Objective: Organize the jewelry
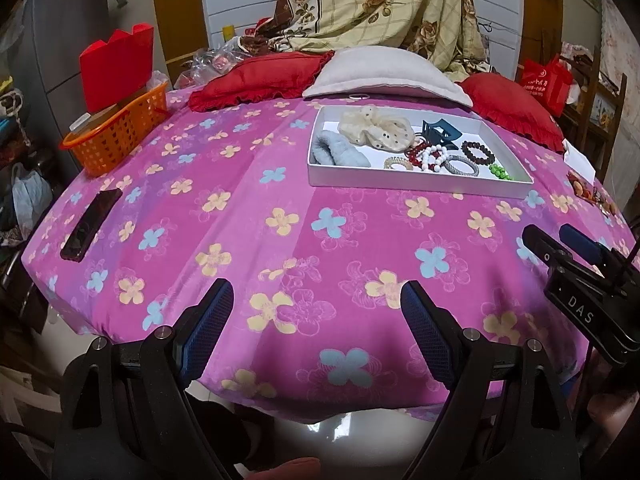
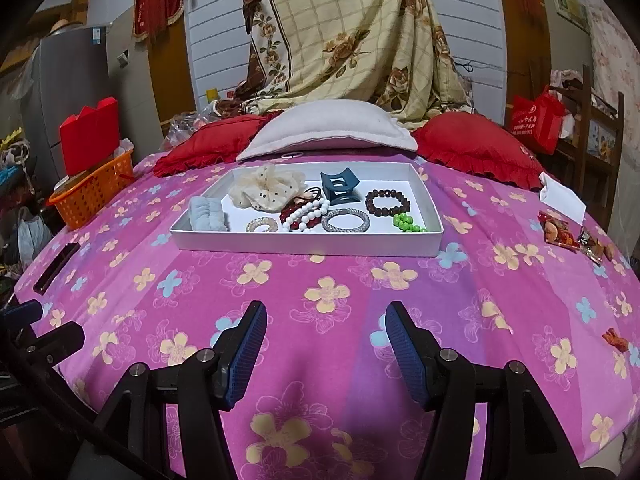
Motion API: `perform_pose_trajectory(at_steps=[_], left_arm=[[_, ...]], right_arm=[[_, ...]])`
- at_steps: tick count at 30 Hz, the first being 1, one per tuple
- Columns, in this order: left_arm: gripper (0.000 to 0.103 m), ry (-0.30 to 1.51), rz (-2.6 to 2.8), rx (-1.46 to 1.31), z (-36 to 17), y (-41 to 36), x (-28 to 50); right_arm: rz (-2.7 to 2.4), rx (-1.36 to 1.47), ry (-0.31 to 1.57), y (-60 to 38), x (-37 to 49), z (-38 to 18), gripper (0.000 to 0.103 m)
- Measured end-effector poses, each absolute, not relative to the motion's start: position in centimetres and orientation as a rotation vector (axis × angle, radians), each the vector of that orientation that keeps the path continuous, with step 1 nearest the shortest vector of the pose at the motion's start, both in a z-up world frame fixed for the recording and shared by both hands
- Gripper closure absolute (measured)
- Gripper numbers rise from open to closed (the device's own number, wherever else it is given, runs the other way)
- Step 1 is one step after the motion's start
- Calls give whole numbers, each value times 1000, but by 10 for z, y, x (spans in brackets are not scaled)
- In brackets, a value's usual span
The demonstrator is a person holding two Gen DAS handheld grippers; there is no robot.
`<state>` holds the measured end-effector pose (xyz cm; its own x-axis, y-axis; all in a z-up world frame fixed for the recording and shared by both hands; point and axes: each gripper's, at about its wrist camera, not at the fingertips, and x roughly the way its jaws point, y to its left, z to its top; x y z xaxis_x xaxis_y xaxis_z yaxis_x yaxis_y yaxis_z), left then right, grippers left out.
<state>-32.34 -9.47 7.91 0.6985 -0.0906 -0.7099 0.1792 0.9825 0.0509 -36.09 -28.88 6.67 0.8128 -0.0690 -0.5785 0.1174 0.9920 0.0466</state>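
Observation:
A white tray [image 2: 304, 246] sits on the pink flowered cloth, far from both grippers. It holds a cream scrunchie [image 2: 268, 188], a grey scrunchie [image 2: 209, 213], a dark blue hair claw [image 2: 338, 188], a dark bead bracelet [image 2: 385, 202], a white bead bracelet [image 2: 306, 212], a silver bangle [image 2: 345, 221], green beads [image 2: 406, 223] and a small coil tie [image 2: 261, 225]. The tray also shows in the left wrist view [image 1: 416, 186]. My left gripper [image 1: 316, 304] is open and empty. My right gripper [image 2: 326, 326] is open and empty; it also shows in the left wrist view [image 1: 558, 238].
An orange basket [image 2: 92, 196] with a red box [image 2: 90, 134] stands at the left. A black phone [image 1: 91, 224] lies near the left edge. Red cushions [image 2: 476, 148] and a grey pillow [image 2: 328, 130] lie behind the tray. Snack wrappers [image 2: 568, 236] and a white card [image 2: 560, 198] lie at the right.

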Motion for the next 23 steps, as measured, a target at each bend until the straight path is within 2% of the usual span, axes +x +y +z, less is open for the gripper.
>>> perform_pose_trajectory(at_steps=[10,23], left_arm=[[17,713,-140,108,85,-91,-327],[17,735,-138,108,79,-89,-323]], right_arm=[[-108,63,590,-288,-362,71,43],[-93,41,605,-282,-359,67,43]])
